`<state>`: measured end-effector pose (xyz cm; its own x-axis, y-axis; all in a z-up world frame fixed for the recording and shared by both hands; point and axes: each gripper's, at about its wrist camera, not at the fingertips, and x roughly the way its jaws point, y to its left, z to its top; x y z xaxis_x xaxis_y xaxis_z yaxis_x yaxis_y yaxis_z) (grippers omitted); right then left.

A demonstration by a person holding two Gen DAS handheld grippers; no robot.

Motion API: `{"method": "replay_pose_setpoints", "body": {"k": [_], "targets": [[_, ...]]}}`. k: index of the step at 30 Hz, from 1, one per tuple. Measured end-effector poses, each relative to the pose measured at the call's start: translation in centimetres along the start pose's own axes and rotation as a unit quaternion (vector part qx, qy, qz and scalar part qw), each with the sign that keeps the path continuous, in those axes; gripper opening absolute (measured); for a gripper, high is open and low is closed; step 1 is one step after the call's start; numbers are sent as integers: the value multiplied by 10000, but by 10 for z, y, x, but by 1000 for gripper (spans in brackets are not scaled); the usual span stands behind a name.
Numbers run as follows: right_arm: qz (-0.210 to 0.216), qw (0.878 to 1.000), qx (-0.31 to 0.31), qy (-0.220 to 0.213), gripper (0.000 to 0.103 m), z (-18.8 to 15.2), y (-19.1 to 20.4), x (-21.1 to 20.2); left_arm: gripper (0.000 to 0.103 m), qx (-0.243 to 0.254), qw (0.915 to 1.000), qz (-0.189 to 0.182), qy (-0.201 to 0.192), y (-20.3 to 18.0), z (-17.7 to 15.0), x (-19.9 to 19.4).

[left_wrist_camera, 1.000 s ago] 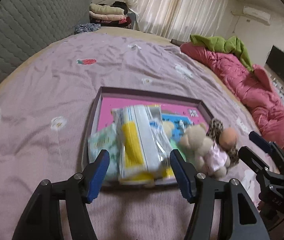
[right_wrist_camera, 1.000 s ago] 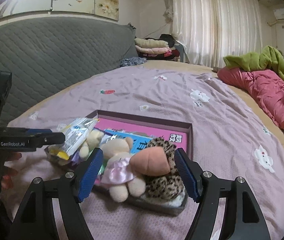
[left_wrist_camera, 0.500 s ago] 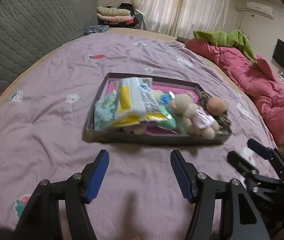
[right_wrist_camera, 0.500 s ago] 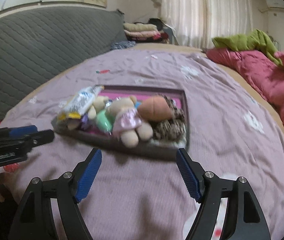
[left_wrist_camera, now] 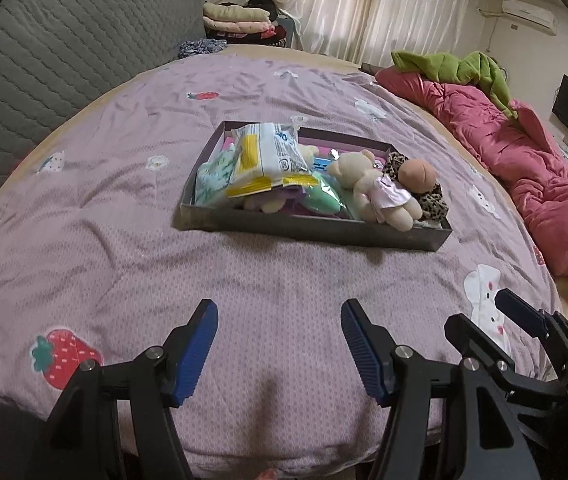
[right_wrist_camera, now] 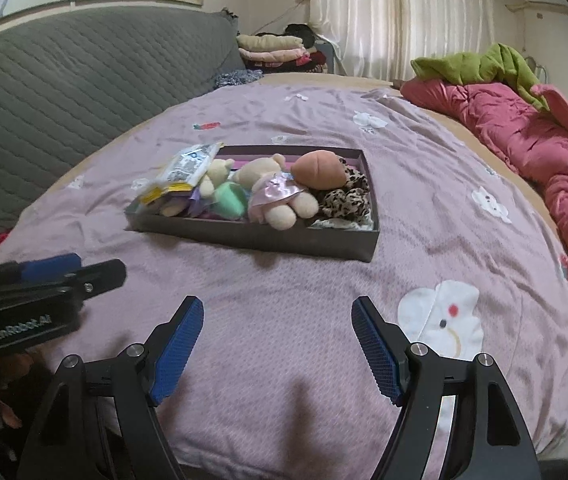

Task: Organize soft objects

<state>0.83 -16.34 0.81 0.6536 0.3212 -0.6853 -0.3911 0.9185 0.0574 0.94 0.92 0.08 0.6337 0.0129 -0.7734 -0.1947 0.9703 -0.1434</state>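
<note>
A shallow dark box (left_wrist_camera: 311, 229) (right_wrist_camera: 252, 236) sits mid-bed, filled with soft things: a white and yellow packet (left_wrist_camera: 266, 156) (right_wrist_camera: 188, 168), a cream teddy in a pink dress (left_wrist_camera: 375, 190) (right_wrist_camera: 280, 196), a peach-headed leopard-print plush (left_wrist_camera: 419, 178) (right_wrist_camera: 323, 168) and a mint-green ball (right_wrist_camera: 228, 198). My left gripper (left_wrist_camera: 280, 320) is open and empty over the bedspread, well short of the box. My right gripper (right_wrist_camera: 278, 316) is also open and empty, near the bed's front edge. Each shows in the other's view: the right gripper (left_wrist_camera: 487, 320) at lower right, the left gripper (right_wrist_camera: 84, 268) at left.
The mauve bedspread (left_wrist_camera: 124, 240) carries strawberry and bear prints. A pink quilt (left_wrist_camera: 523, 168) with a green blanket (left_wrist_camera: 455, 68) lies along the right. A grey quilted headboard (left_wrist_camera: 64, 60) stands at left, folded clothes (left_wrist_camera: 236, 20) behind it. Bare bedspread lies between grippers and box.
Both grippers have drawn back from the box toward the bed's front edge, with their jaws open throughout. The packet and plush toys that were between the jaws now lie in the box.
</note>
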Motion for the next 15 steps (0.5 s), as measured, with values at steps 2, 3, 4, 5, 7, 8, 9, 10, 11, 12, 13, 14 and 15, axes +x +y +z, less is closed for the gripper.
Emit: {"method": "replay_pose_setpoints", "body": {"k": [2, 3, 4, 5, 7, 8, 9, 10, 11, 12, 13, 14, 15], "targets": [[-1, 10000, -26, -12, 78, -1, 2, -1, 64, 22, 10000, 0, 0, -1, -2, 0], [13, 10000, -19, -14, 78, -1, 2, -1, 64, 40, 10000, 30, 5, -2, -2, 0], [40, 10000, 1, -20, 78, -1, 1, -1, 64, 37, 10000, 47, 5, -1, -3, 0], [82, 9999, 45, -45, 78, -2, 0, -1, 64, 21, 10000, 59, -2, -1, -3, 0], [119, 9998, 100, -90, 78, -1, -2, -1, 64, -5, 10000, 58, -5, 0, -3, 1], [124, 9998, 92, -96, 78, -1, -1, 0, 64, -23, 10000, 51, -5, 1, -3, 2], [126, 9998, 79, -102, 78, 0, -1, 0, 64, -52, 10000, 69, 8, 2, -2, 4], [131, 9998, 67, -108, 78, 0, -1, 1, 64, -75, 9999, 77, 17, 3, -2, 5], [144, 9998, 61, -116, 78, 0, 0, 2, 64, -95, 9999, 81, 30, 4, -2, 6], [149, 9998, 66, -123, 78, 0, 0, 2, 64, -112, 9999, 98, 45, 5, -2, 8], [155, 9998, 73, -120, 78, -1, 0, 3, 64, -115, 9999, 104, 58, 5, -2, 9], [165, 9998, 85, -113, 78, 0, -1, 4, 64, -107, 9999, 83, 95, 4, -3, 11], [181, 9997, 105, -107, 78, 0, -1, 5, 64, -98, 9999, 76, 116, 4, -4, 13]]}}
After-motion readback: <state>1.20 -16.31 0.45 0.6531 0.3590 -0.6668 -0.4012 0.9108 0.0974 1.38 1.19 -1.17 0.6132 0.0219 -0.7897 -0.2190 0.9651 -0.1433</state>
